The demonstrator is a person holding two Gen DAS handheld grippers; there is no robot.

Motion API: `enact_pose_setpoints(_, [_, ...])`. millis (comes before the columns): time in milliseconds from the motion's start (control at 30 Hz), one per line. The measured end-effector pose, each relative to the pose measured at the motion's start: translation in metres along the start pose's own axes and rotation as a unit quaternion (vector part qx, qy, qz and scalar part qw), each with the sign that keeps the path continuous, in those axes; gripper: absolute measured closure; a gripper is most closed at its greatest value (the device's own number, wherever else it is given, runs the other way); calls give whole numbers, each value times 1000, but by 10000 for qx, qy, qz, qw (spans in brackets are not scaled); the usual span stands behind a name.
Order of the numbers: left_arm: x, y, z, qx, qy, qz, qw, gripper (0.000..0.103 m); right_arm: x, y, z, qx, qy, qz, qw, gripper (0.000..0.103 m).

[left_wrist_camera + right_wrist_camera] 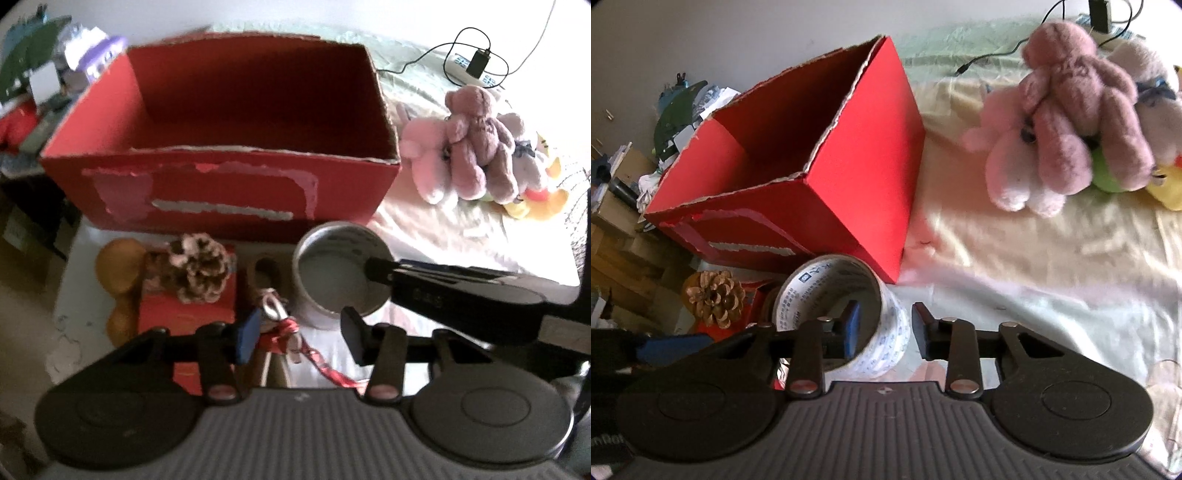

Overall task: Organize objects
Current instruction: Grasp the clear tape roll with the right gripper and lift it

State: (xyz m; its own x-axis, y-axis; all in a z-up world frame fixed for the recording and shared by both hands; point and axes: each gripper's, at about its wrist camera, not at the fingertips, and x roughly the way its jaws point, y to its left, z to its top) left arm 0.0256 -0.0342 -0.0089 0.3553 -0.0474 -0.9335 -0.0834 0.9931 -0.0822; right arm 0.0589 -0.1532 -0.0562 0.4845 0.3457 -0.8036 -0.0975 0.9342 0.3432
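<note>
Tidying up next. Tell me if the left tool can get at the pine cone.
Probably yes: the pine cone sits uncovered on a red box just ahead-left of the left tool; only a red-ribboned trinket lies between its fingers.

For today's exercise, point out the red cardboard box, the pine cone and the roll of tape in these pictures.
red cardboard box [864,184]: right wrist view, on its near right outer wall.
pine cone [716,298]: right wrist view, on the centre of its scales.
roll of tape [886,347]: right wrist view, on its printed outer side.
</note>
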Motion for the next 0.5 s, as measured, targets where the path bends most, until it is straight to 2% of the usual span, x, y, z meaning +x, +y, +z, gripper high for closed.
enact_pose_setpoints(67, [3, 1, 4, -106, -45, -183, 9998, 58, 3, -1, 2, 6, 39, 11, 10000, 85])
enact_pose_setpoints(167, [8, 0, 8, -187, -25, -276, 9994, 58, 1, -5, 3, 59, 75, 94, 9999, 88])
enact_pose_setpoints(367, [19, -9, 11, -155, 138, -505, 9985, 60, -15, -10, 1, -99, -177, 175, 9996, 91])
enact_pose_setpoints(500, [28, -17, 11, -41, 254, -512, 9984, 60, -17, -19, -2, -109, -192, -39, 9997, 91])
